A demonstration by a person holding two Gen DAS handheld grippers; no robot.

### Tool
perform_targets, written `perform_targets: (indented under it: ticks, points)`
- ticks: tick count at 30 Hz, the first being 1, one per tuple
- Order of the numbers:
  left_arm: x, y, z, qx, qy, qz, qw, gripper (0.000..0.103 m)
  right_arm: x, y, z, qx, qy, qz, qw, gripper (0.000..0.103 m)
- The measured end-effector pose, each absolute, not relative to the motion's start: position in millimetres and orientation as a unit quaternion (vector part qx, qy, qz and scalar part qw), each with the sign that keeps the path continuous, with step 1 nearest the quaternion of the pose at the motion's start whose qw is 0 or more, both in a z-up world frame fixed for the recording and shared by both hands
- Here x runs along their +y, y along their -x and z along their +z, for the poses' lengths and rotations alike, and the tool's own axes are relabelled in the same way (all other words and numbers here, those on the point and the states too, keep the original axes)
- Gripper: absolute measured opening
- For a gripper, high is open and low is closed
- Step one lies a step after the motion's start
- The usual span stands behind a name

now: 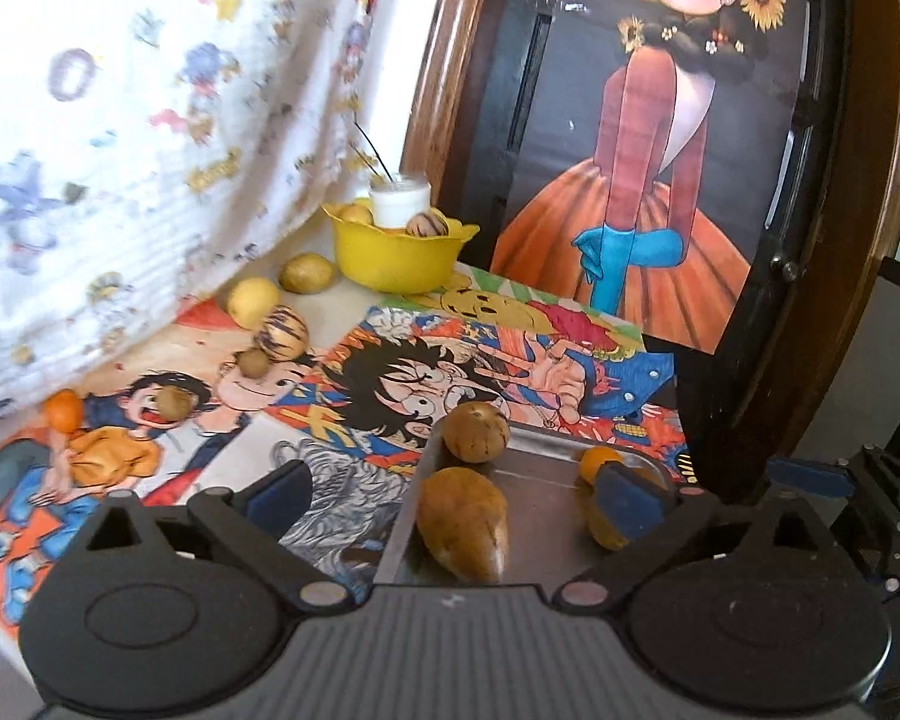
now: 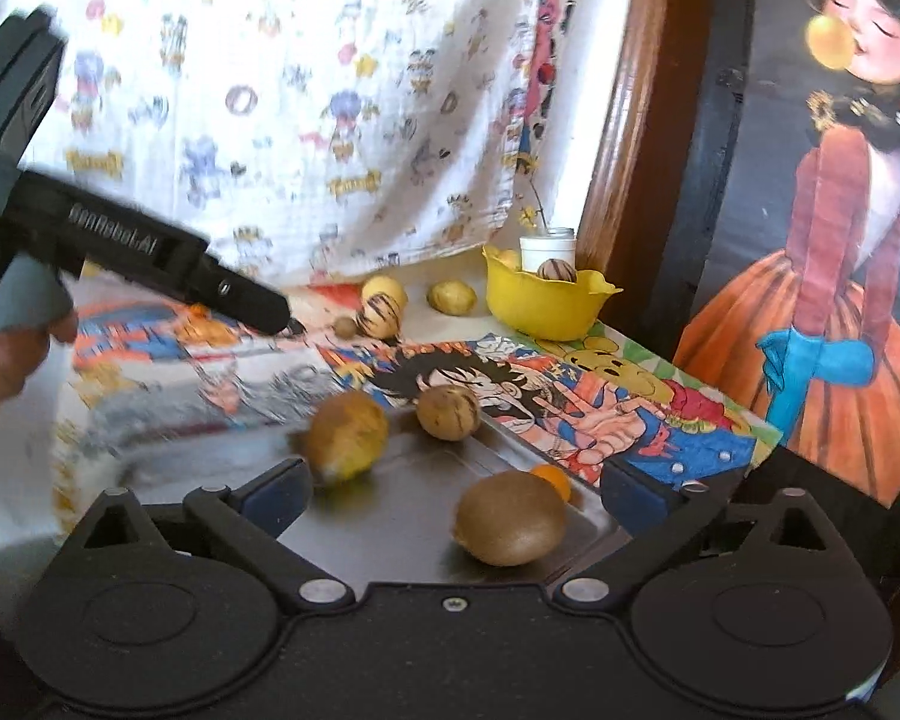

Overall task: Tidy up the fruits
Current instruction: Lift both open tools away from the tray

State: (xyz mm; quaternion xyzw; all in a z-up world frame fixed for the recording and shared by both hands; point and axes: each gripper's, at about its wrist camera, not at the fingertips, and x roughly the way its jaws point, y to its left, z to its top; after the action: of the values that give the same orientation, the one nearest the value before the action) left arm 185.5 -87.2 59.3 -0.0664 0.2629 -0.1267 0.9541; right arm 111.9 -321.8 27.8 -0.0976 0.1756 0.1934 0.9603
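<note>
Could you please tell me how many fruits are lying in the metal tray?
4: a kiwi nearest, a small orange fruit behind it, a yellowish fruit at the left, a striped brown one at the far rim. None seems hidden.

A home room: a cartoon-print cloth (image 2: 282,120) hangs behind a counter (image 1: 354,354) covered in comic drawings, beside a wood-framed painting (image 1: 660,138) of a girl.

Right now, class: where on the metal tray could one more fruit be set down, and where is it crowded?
The metal tray is bare in its near-left part, between the yellowish fruit and the kiwi. Its far edge is crowded: the round brown fruit and small orange sit there. The yellow bowl already holds fruit and a white jar.
</note>
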Motion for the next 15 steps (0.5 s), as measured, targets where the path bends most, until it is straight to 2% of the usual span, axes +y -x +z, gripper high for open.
perform_targets:
  ticks: [15]
  points:
    - [-63, -97, 56, 0.254, 0.006, -0.112, 0.961, 0.103, -298, -35, 27, 0.255, 0.006, 0.148, 0.956, 0.102]
